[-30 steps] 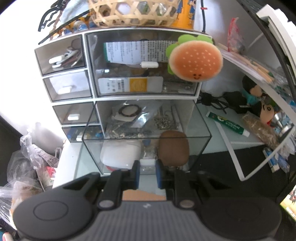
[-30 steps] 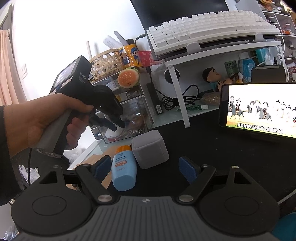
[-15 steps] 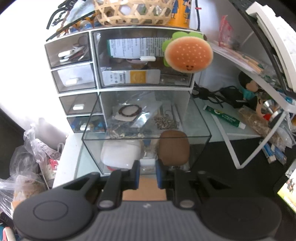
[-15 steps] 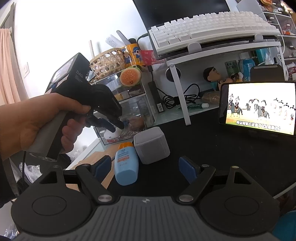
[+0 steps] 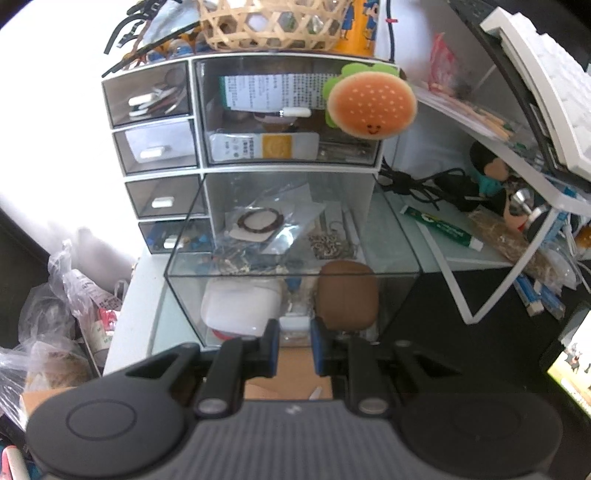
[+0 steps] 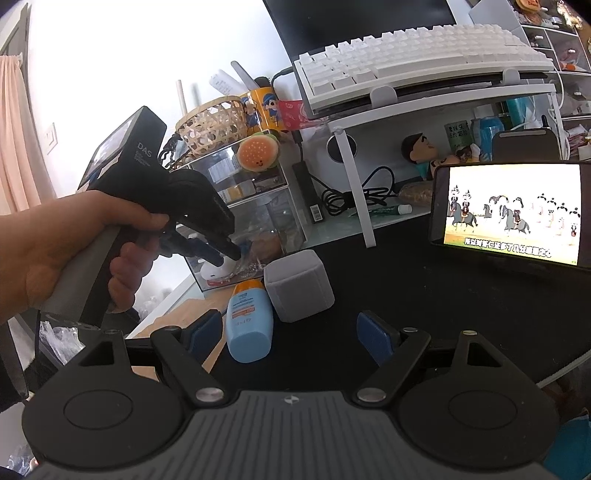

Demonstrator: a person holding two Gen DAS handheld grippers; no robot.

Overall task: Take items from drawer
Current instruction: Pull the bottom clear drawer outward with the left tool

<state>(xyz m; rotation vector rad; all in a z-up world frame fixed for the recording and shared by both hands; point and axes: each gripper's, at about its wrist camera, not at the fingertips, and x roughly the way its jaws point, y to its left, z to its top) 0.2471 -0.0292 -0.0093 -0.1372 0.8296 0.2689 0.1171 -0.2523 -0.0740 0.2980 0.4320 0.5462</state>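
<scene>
The clear drawer stood pulled out from the lower bay of the white organizer, its front wall facing your left gripper. Inside lay a white earbud case at front left, a brown pouch at front right, a bagged bracelet toward the back, and loose chains beside it. The large drawer above held a printed leaflet and a yellow-and-white box; the four small drawers to its left were shut. A hamburger plush hung over the upper drawer's right corner, and a woven basket sat on top of the organizer. On the desk to the right lay a green tube and a tangle of black cable under the white keyboard riser. Your left gripper's fingers were closed onto the small white handle at the middle of the drawer's front wall; the right wrist view showed your left hand wrapped around that gripper's grip, tips at the drawer front. Your right gripper hung well back over the dark mat with its jaws spread wide and nothing between them. Just ahead of it lay a blue sunscreen bottle on its side, touching a grey box. A phone with a lit screen stood propped at the right.
</scene>
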